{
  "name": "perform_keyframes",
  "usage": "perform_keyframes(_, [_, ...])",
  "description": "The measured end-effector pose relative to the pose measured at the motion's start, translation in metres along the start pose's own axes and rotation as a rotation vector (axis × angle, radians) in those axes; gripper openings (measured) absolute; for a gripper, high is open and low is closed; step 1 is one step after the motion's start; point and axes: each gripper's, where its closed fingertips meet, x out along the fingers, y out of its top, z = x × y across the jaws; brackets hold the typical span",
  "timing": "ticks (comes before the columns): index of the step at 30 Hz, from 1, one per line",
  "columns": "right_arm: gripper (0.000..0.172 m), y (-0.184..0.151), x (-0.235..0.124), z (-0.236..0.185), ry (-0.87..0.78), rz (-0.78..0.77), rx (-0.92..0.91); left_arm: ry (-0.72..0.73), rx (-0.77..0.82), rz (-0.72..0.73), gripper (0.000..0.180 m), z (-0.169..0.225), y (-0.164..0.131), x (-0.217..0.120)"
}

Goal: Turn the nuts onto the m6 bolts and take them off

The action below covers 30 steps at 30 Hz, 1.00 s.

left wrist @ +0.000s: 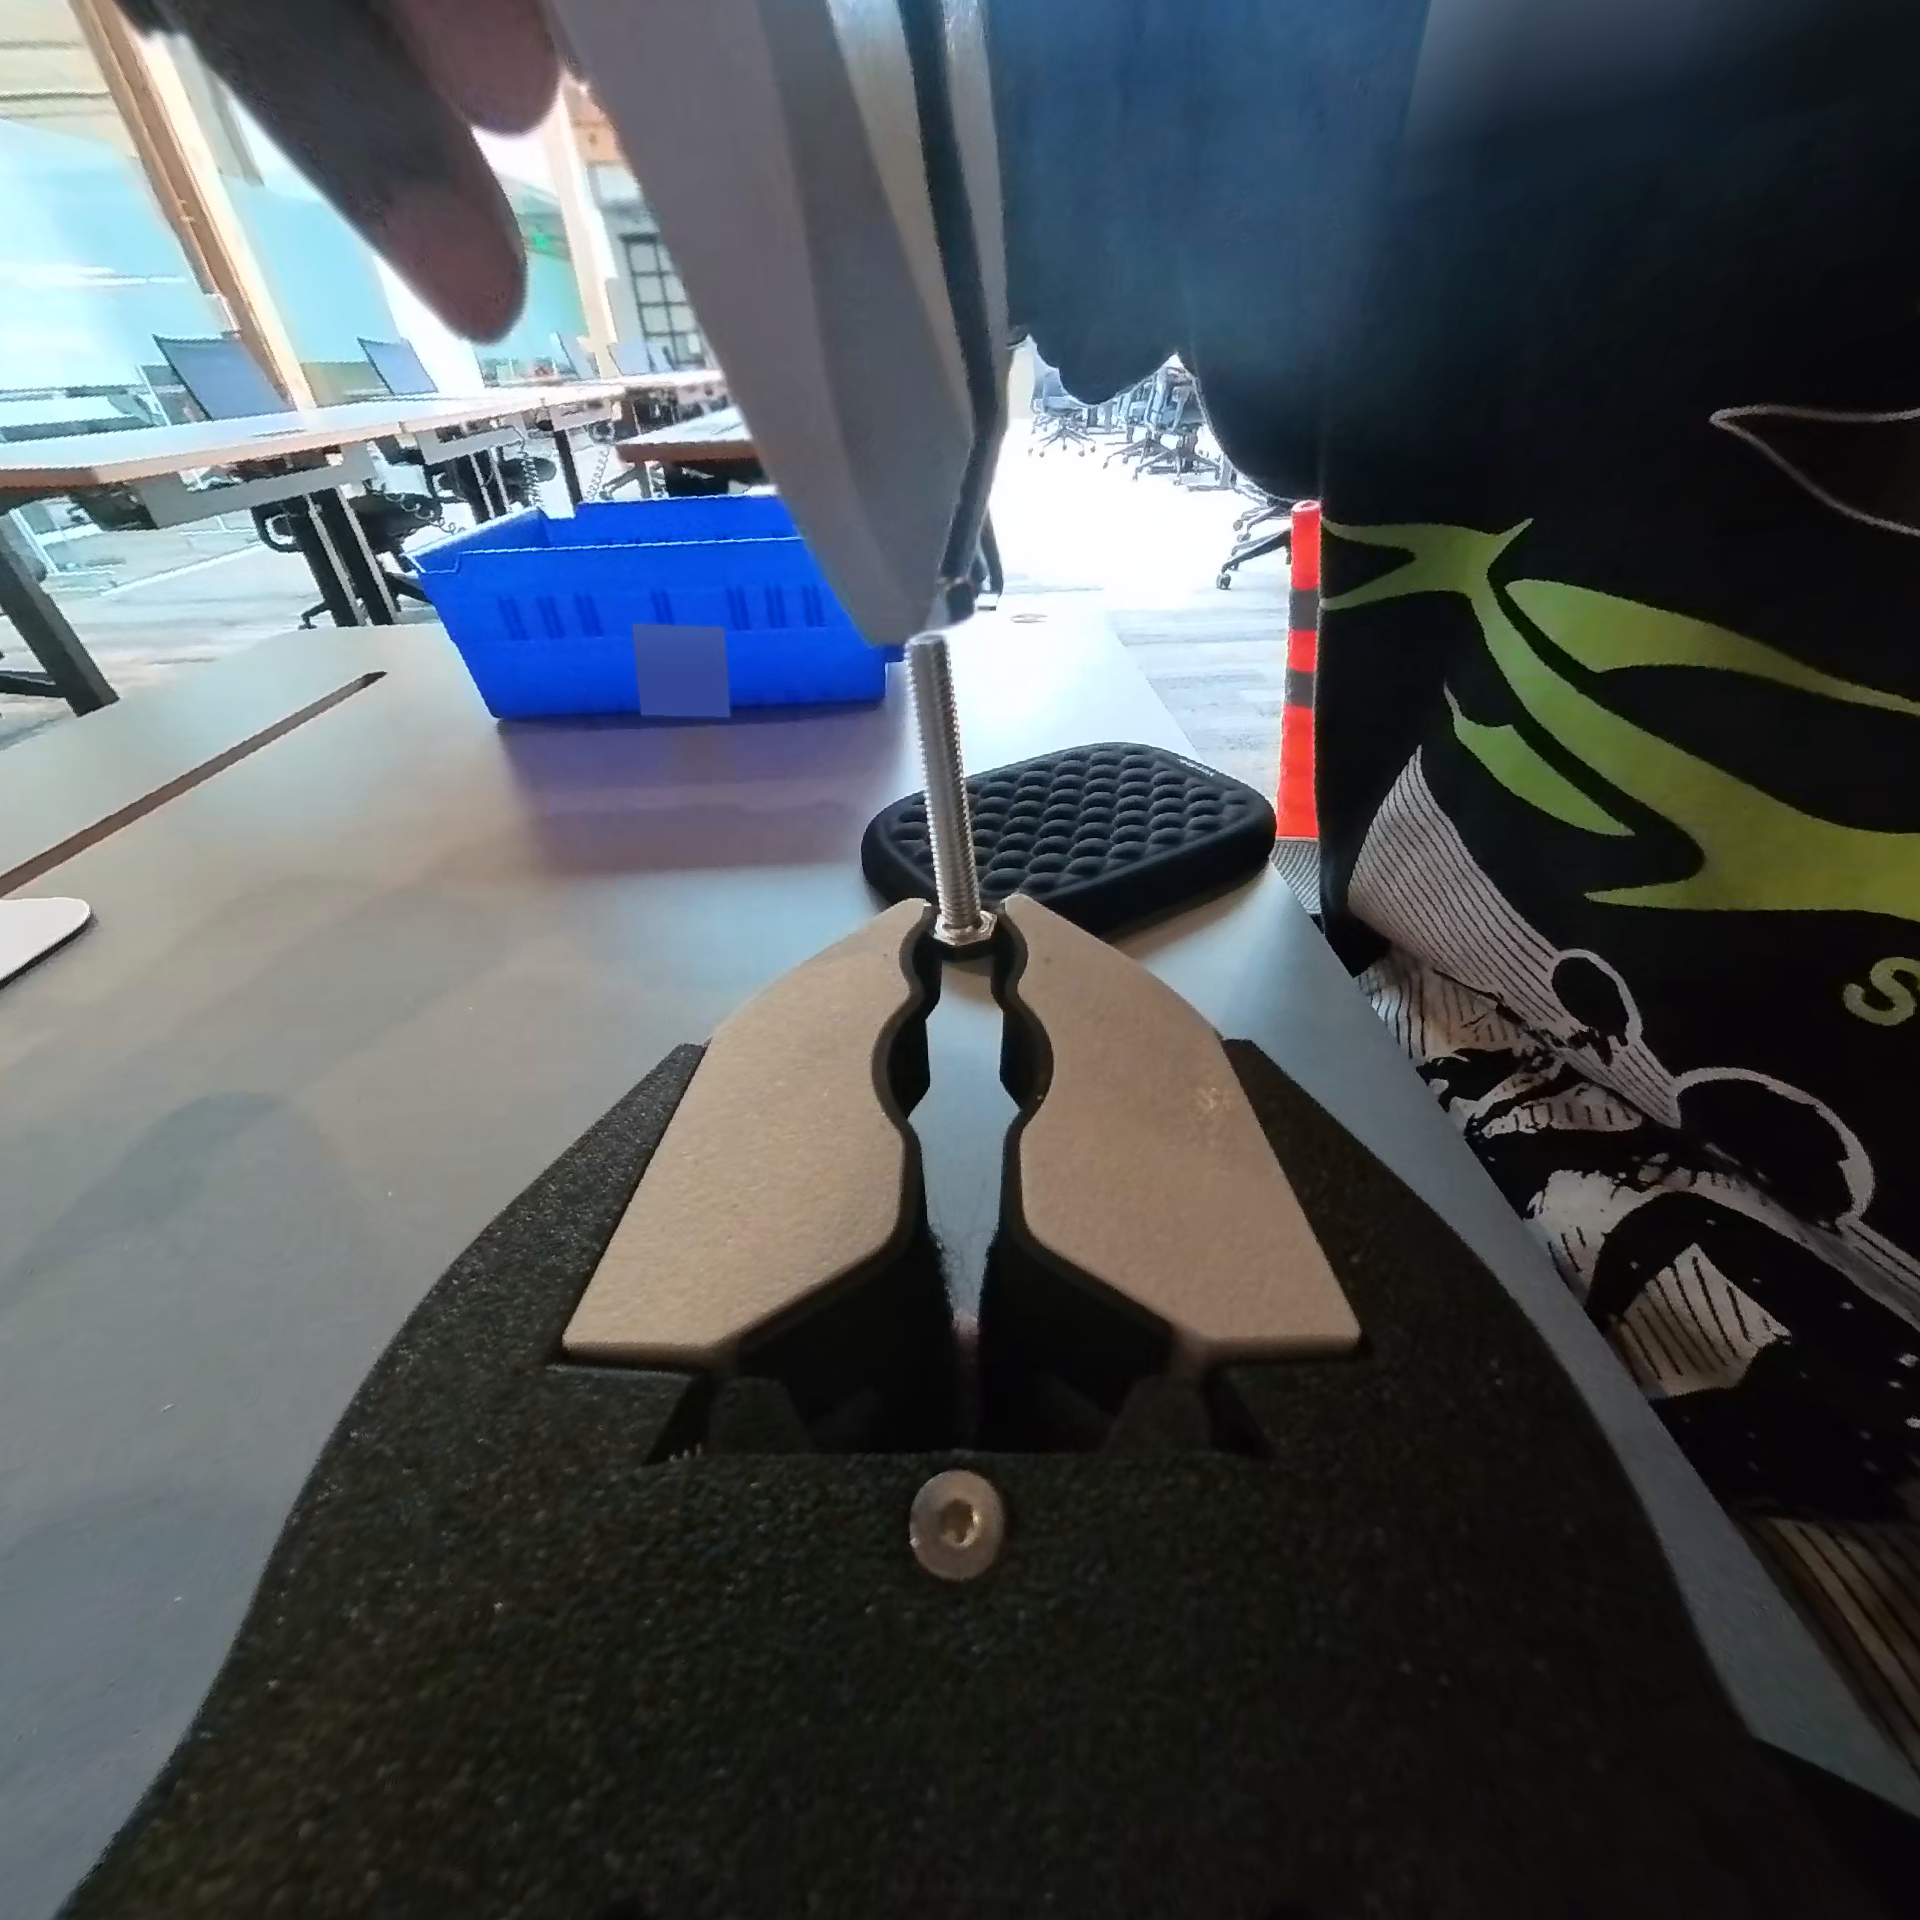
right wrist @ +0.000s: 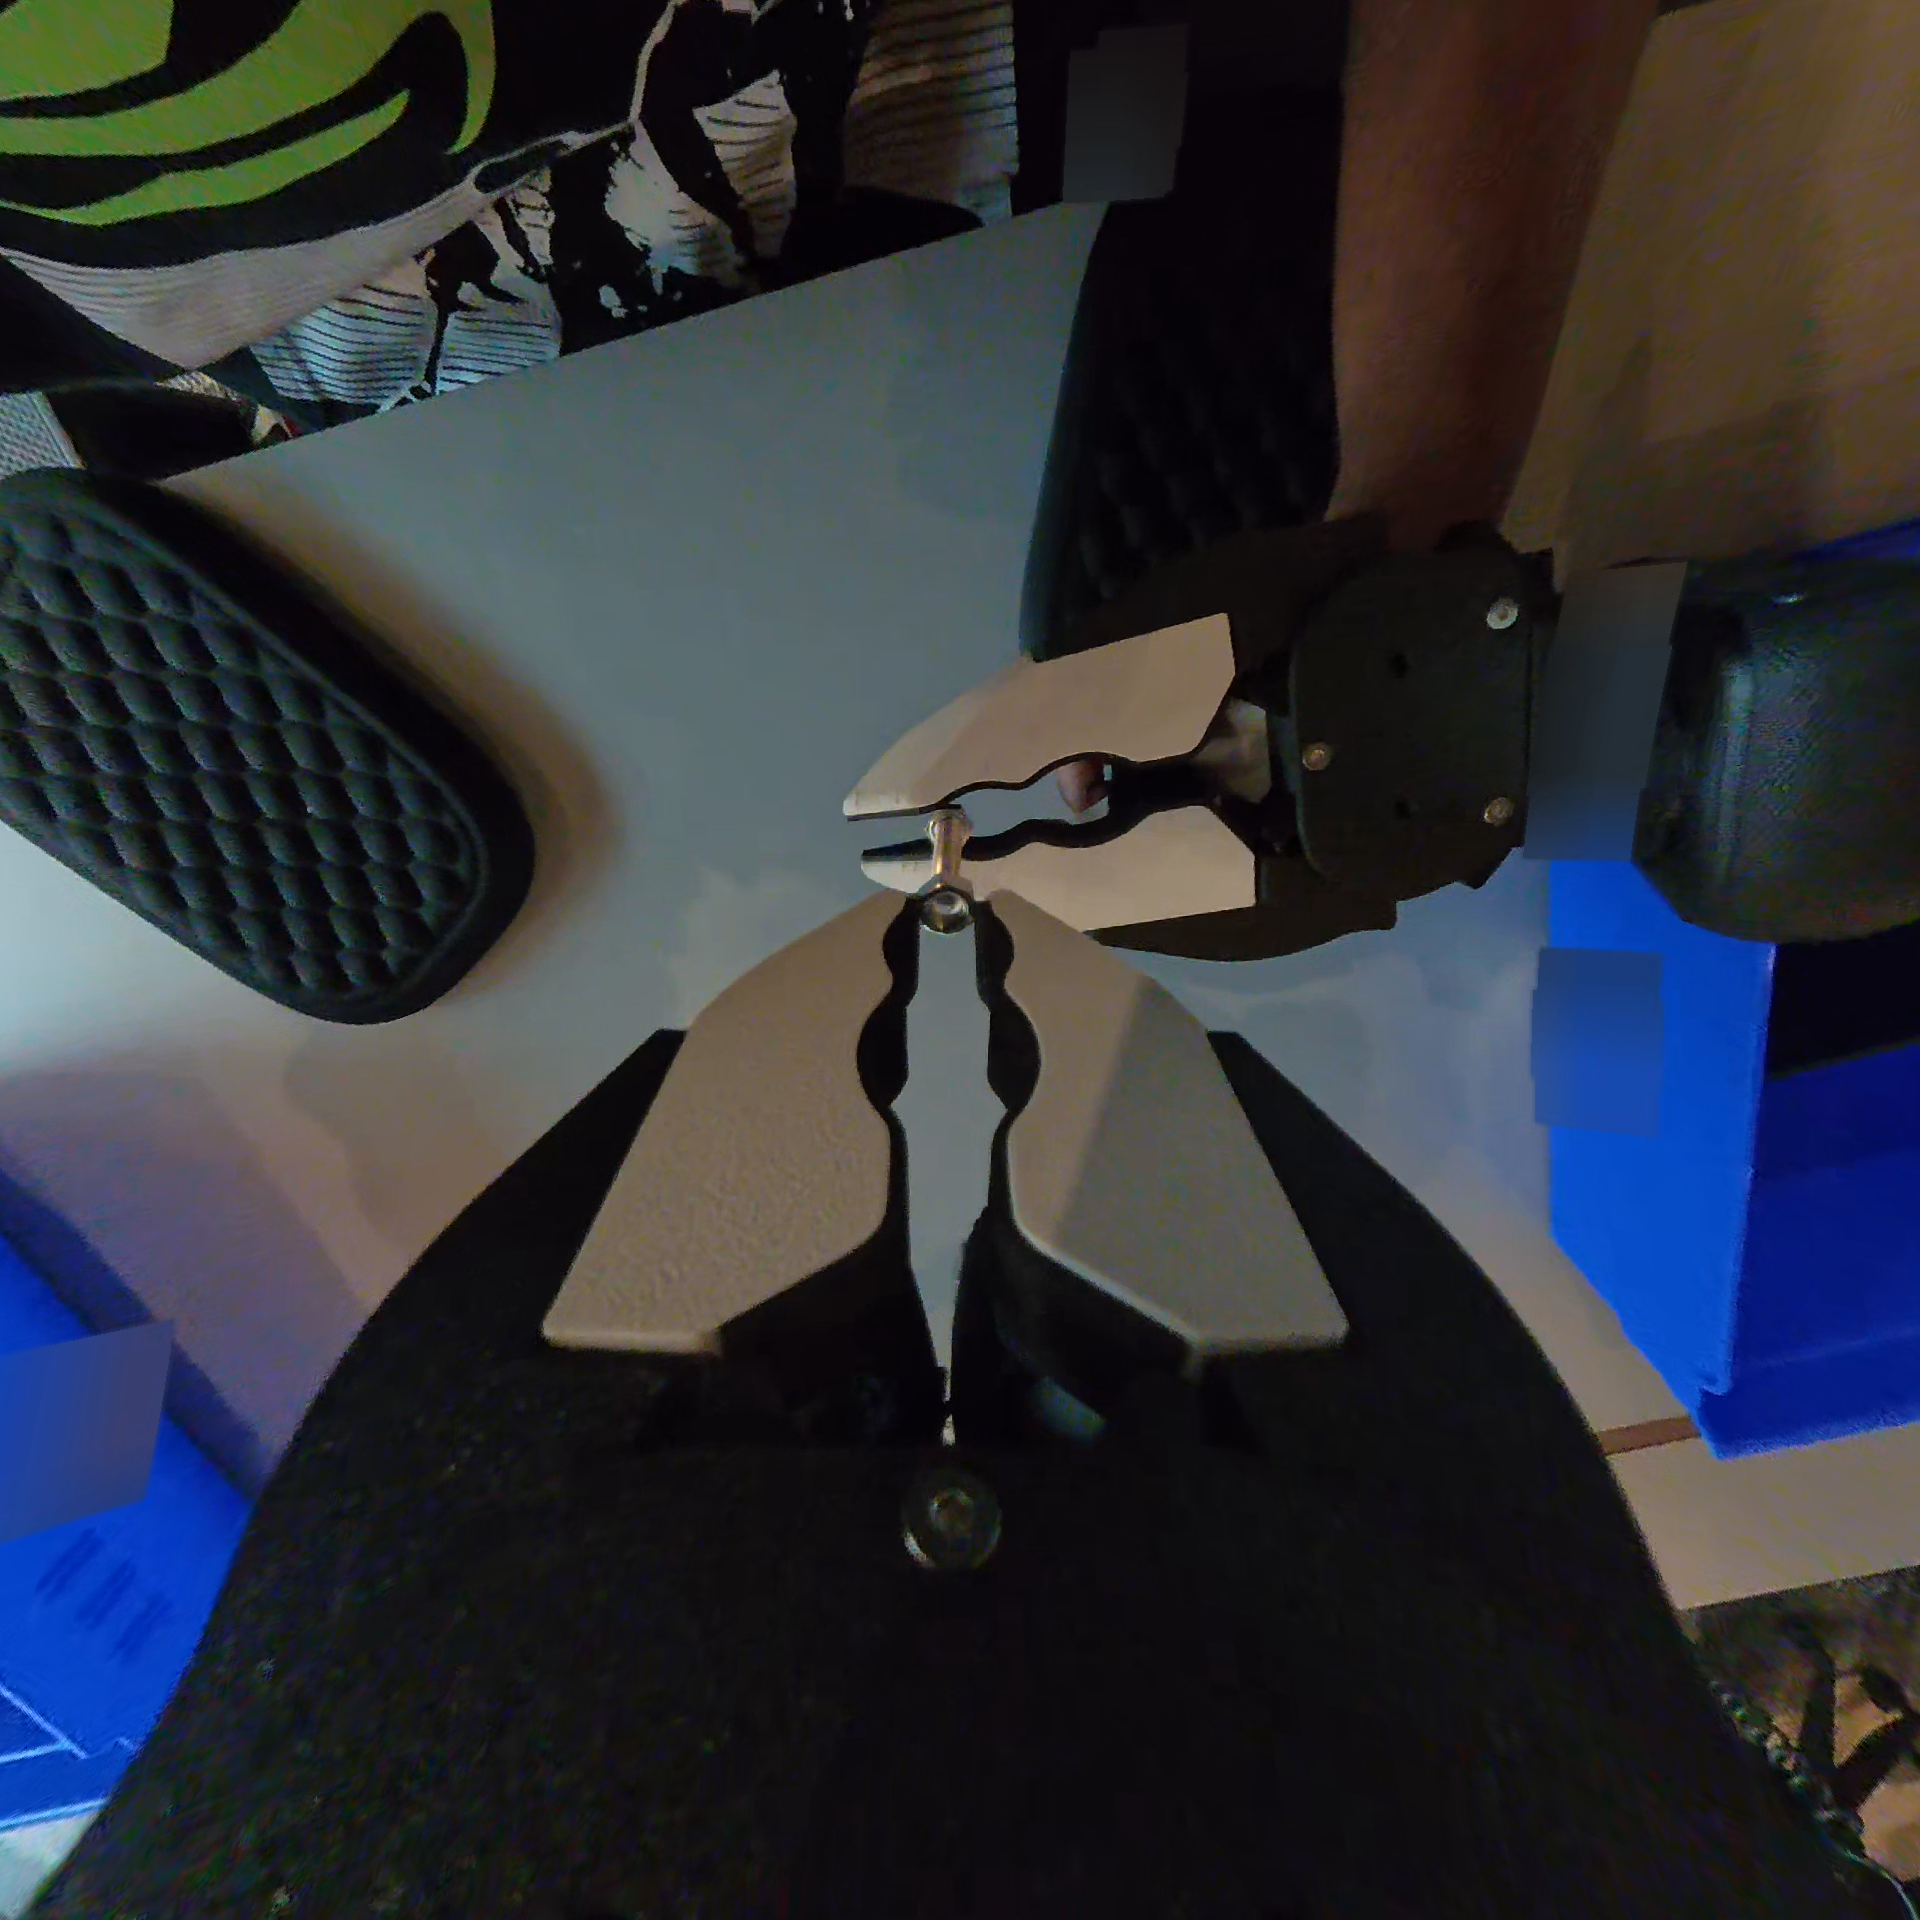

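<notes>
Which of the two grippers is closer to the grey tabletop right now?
Left. The left gripper clamps the lower end of the upright bolt, low over the table. The right gripper grips the bolt's top end from above, higher up.

bare table (left wrist: 312,987) lies open to the left; blue bin (left wrist: 644,613) and black pad (left wrist: 1081,831) block beyond.

A blue plastic bin (left wrist: 644,613) and a black dimpled pad (left wrist: 1091,831) are seen on a grey table (left wrist: 312,987); an orange cone (left wrist: 1301,665) is glimpsed beyond.
</notes>
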Motion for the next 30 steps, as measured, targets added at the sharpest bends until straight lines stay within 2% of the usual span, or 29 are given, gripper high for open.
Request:
perform_keyframes(16, [0.010, -0.008, 0.003, 0.002, -0.018, -0.084, 0.033, 0.045, -0.018, -0.005, 0.008, -0.006, -0.001, 0.000])
perform_keyframes(26, [0.010, -0.022, 0.003, 0.009, -0.043, -0.120, 0.510, 0.257, -0.009, -0.034, 0.008, -0.029, -0.004, -0.001])
perform_keyframes(30, [0.010, -0.028, 0.004, 0.011, -0.070, -0.123, 0.707, 0.294, -0.020, -0.048, 0.008, -0.034, -0.006, -0.001])
